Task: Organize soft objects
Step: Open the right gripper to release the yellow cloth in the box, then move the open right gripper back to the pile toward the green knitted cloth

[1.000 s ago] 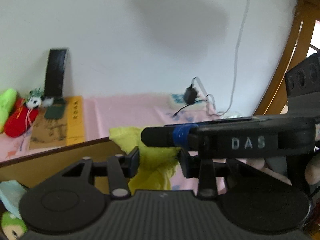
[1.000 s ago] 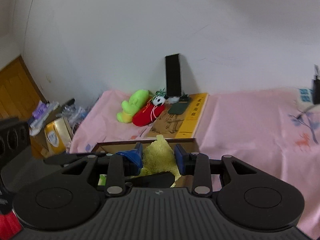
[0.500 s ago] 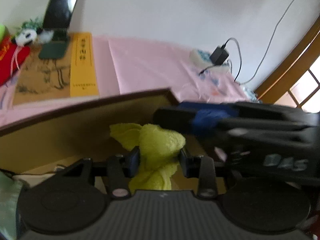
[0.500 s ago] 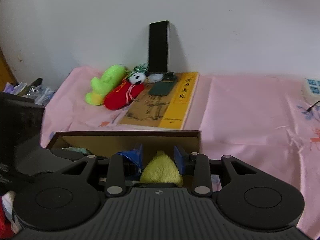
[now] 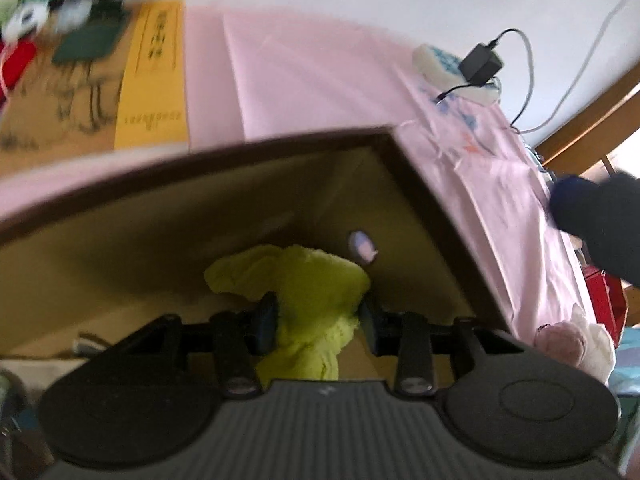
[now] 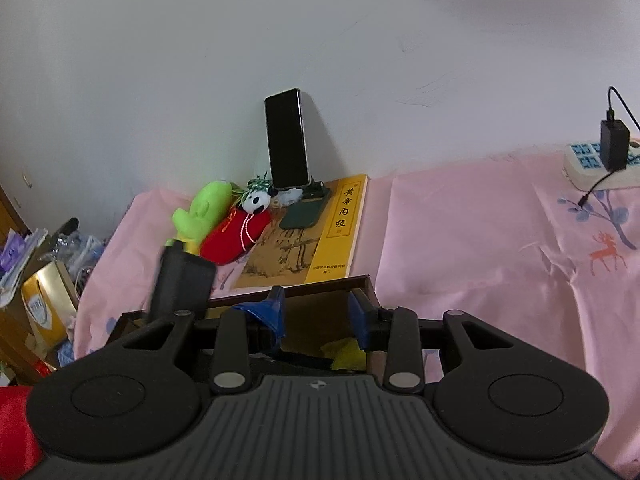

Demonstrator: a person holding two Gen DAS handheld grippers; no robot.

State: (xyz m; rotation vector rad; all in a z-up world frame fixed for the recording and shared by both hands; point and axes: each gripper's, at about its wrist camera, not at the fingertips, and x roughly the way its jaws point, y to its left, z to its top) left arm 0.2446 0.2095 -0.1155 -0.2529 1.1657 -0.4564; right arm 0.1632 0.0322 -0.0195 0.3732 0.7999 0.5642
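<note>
A yellow-green fluffy soft cloth (image 5: 312, 280) hangs inside an open cardboard box (image 5: 240, 152) with a dark rim. My left gripper (image 5: 316, 318) reaches down into the box, both pads against the cloth, and its jaws are opening. In the right wrist view, my right gripper (image 6: 316, 316) with blue-taped fingers (image 6: 274, 314) hovers over the box's near edge (image 6: 320, 284), open, with nothing between the fingers. A corner of the cloth (image 6: 346, 354) shows below it. The left gripper's body (image 6: 180, 284) is a dark blur at the left, and the right gripper (image 5: 600, 220) a dark blur beside the box.
The box sits on a pink cloth (image 6: 460, 240). Behind it lie a yellow book (image 6: 316, 236), a green plush (image 6: 200, 212), a red plush with a panda (image 6: 236, 232) and a phone (image 6: 286, 140) leaning on the wall. A power strip (image 6: 596, 164) is far right, and a pink-white plush (image 5: 576, 344) near right.
My left gripper has tipped down and sunk into the box with the yellow-green cloth. The cloth no longer sits between the right gripper's fingers, and the right gripper has drawn off to the side.
</note>
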